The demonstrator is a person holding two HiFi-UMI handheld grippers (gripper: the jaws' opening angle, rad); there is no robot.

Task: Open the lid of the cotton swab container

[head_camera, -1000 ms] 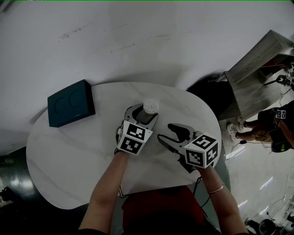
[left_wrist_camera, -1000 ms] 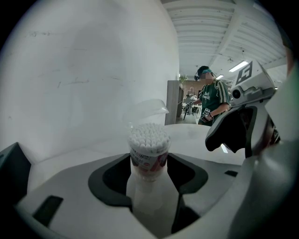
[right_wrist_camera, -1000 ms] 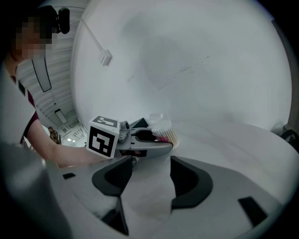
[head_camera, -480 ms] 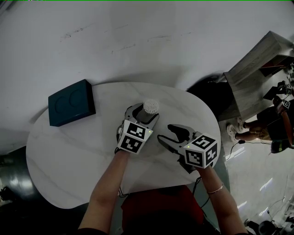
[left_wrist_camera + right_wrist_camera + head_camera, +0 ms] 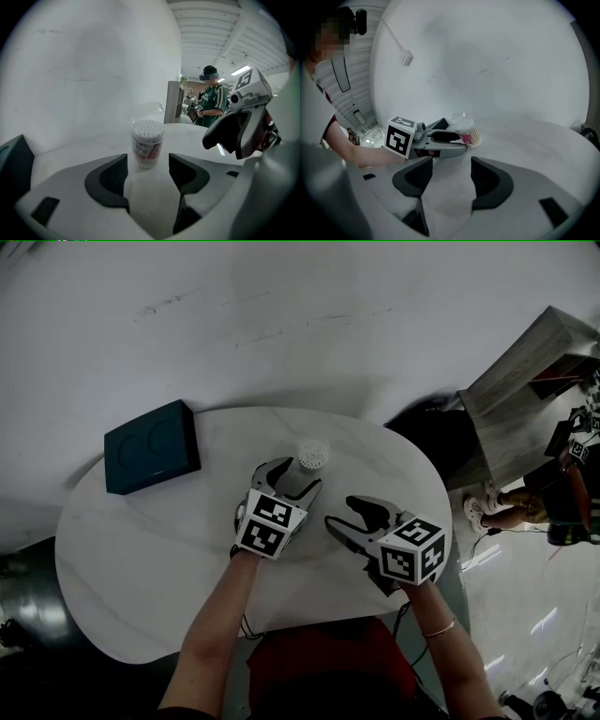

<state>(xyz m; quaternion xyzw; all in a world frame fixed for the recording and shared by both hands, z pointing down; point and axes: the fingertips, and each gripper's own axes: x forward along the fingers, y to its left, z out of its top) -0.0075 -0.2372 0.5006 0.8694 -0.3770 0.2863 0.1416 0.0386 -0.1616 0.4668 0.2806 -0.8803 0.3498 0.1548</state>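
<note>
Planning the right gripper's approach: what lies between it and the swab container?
Right gripper view: bare table, then the left gripper, jaws just opened wider, gripping nothing, before the cotton swab container.

1 cotton swab container point(image 5: 312, 457) is recorded standing upright on the white tabletop point(image 5: 141, 540), towards its far edge. A small clear cylinder is noted, packed with white-tipped swabs, with a red-and-white label round the body. A clear lid point(image 5: 149, 110) appears raised behind the swab tips; its hinge cannot be made out.
</note>
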